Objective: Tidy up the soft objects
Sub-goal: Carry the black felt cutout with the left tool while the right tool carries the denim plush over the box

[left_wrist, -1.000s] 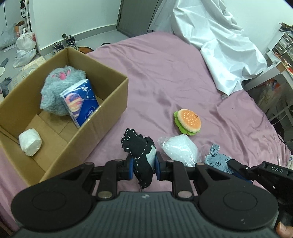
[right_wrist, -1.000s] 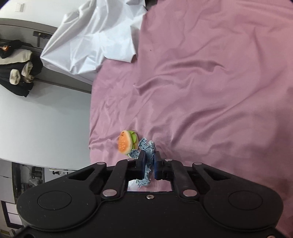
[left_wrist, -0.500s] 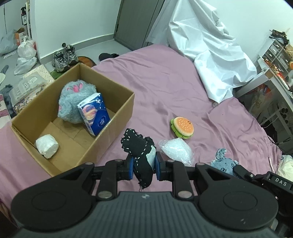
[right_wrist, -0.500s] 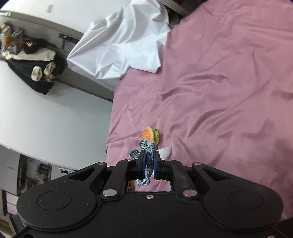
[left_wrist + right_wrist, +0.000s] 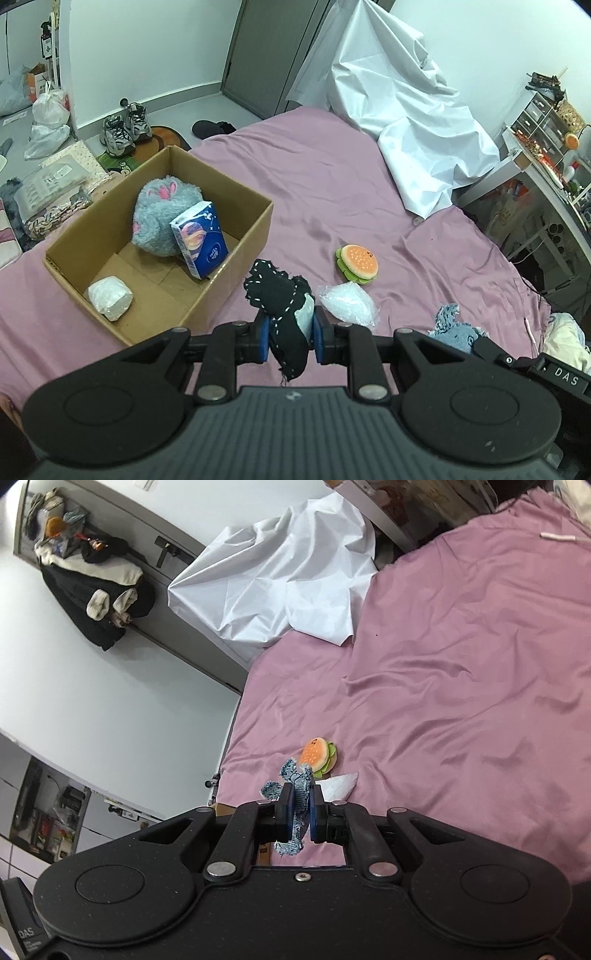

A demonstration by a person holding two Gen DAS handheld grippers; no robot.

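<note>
left gripper [image 5: 289,334] clamps black stitched toy [image 5: 284,306] | cardboard box [image 5: 240,266] just far-left (nearer this hand) | right gripper [image 5: 300,814] pinches denim toy [image 5: 295,794]

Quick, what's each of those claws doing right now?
Left gripper: jaws closed on the black cloth toy.
Right gripper: jaws closed on the denim toy.

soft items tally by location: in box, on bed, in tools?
In cardboard box: 3 (grey plush, tissue pack, white wad)
On bed: 2 (burger plush, clear bag)
In tools: 2 (black cloth toy, denim toy)
Total: 7
</note>
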